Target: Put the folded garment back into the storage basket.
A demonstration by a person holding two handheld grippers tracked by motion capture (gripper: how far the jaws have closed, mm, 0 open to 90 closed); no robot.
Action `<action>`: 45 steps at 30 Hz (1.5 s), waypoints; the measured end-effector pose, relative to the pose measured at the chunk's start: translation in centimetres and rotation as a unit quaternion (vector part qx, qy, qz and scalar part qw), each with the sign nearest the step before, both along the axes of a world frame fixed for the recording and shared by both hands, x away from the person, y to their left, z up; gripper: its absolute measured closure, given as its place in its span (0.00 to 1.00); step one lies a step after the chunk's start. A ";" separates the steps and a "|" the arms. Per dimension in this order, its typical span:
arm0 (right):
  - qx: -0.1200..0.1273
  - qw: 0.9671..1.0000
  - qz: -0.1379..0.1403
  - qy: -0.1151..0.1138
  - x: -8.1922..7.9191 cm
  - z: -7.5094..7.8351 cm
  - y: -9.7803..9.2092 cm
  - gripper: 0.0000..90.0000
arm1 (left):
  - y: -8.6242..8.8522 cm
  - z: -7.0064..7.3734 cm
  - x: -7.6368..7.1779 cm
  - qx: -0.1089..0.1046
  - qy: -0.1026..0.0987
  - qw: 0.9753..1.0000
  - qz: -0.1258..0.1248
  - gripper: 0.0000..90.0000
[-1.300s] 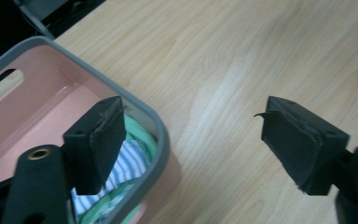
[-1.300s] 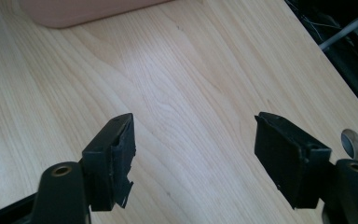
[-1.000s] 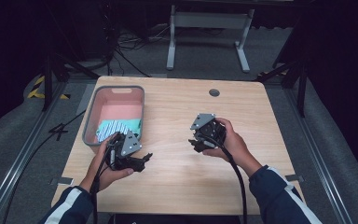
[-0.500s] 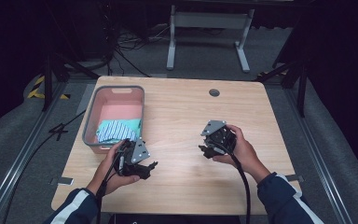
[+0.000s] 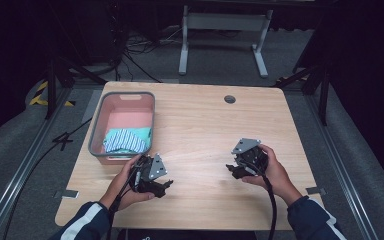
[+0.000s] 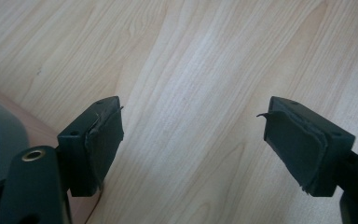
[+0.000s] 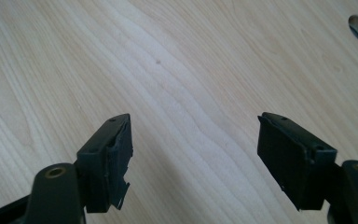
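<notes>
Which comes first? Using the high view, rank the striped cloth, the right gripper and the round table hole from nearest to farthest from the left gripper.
Measured from the left gripper:
1. Striped cloth, just beyond it in the pink bin.
2. Right gripper, across the table's near side.
3. Round table hole, near the far edge.

striped cloth [image 5: 125,140], crumpled in pink basket [image 5: 96,134]

Navy sleeves [image 5: 87,222] w/ white stripes, black jaws, grey plates.

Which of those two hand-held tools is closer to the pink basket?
The left tool, held just off the near corner of the basket. The right tool sits across the bare table.
</notes>
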State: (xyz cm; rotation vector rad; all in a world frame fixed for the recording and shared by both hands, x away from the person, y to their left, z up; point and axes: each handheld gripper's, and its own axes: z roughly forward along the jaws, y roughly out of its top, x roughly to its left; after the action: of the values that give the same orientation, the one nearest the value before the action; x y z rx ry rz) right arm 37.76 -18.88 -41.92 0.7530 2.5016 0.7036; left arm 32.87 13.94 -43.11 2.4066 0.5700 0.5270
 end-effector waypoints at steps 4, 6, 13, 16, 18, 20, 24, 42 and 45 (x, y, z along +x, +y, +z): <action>0.005 1.000 -0.001 0.004 -0.5 -0.6 -0.8 0.30 | 0.0 -0.3 0.0 -0.002 0.001 1.000 -0.002 0.22; 0.007 1.000 -0.001 0.005 -0.8 -0.9 -1.3 0.30 | 0.0 -0.5 0.1 -0.001 0.004 1.000 -0.004 0.22; 0.038 0.999 -0.010 0.011 -1.9 -2.4 -3.8 0.30 | -0.2 -1.5 0.1 0.001 0.022 1.000 -0.016 0.22; 0.048 0.998 -0.019 0.019 -2.4 -3.2 -5.2 0.29 | -0.3 -2.0 0.1 0.001 0.030 0.999 -0.019 0.21; 0.055 0.998 -0.026 0.019 -2.7 -3.5 -6.0 0.29 | -0.3 -2.2 0.2 -0.004 0.034 0.999 -0.022 0.21; 0.066 0.997 -0.036 0.021 -3.2 -3.7 -7.0 0.28 | -0.3 -2.4 0.1 -0.011 0.033 0.999 -0.025 0.22; 0.082 0.995 -0.048 0.027 -3.9 -4.3 -8.3 0.27 | -0.3 -2.7 -0.1 -0.012 0.034 0.999 -0.032 0.22; 0.160 0.984 -0.077 0.027 -5.7 -6.7 -12.1 0.22 | 1.0 -5.2 0.3 -0.085 0.095 0.992 -0.026 0.16; 0.160 0.984 -0.078 0.027 -5.7 -6.7 -12.1 0.22 | 1.0 -5.2 0.3 -0.085 0.095 0.992 -0.026 0.16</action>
State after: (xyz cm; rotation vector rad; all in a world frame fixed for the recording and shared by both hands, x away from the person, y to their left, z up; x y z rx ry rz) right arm 32.07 -31.01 -48.66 1.0802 2.3716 1.0542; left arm 33.16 14.98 -48.32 2.3159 0.6057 0.2188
